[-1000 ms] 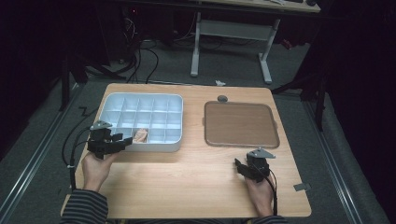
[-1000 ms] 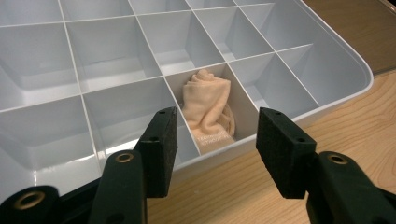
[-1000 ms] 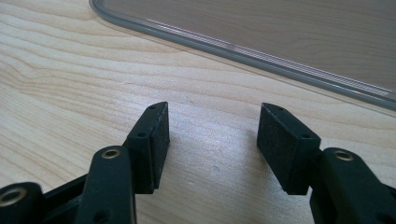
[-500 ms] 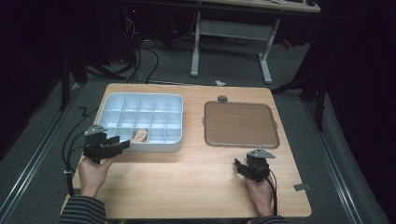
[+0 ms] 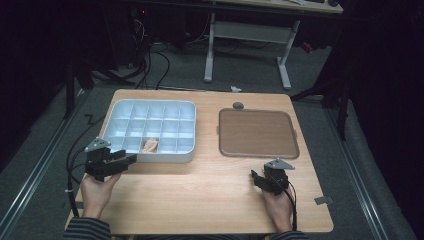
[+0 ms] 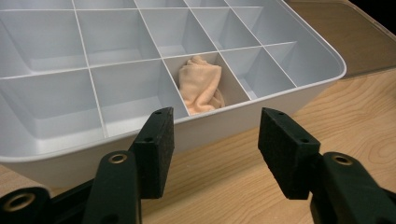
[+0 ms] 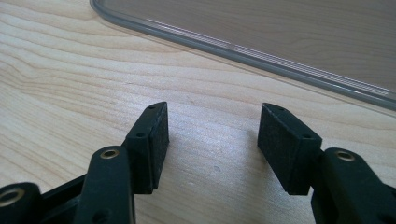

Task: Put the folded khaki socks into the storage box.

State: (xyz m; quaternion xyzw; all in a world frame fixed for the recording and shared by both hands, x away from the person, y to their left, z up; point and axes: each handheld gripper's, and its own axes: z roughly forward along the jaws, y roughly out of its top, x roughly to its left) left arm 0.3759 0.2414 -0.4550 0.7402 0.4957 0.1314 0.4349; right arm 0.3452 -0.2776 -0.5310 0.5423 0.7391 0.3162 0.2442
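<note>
High view: your left gripper sits just off the organizer's near left corner, jaws spread wide and empty. A peach cloth lies crumpled in a near-row compartment of the organizer, just beyond those jaws. Your right gripper rests well right of the organizer, jaws apart, empty, before the brown lid.

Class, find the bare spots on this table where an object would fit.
Free: the wood between the left gripper and right gripper, below the compartment box and brown tray; also the strip between those two. Crowded: the box's cloth-filled compartment.
</note>
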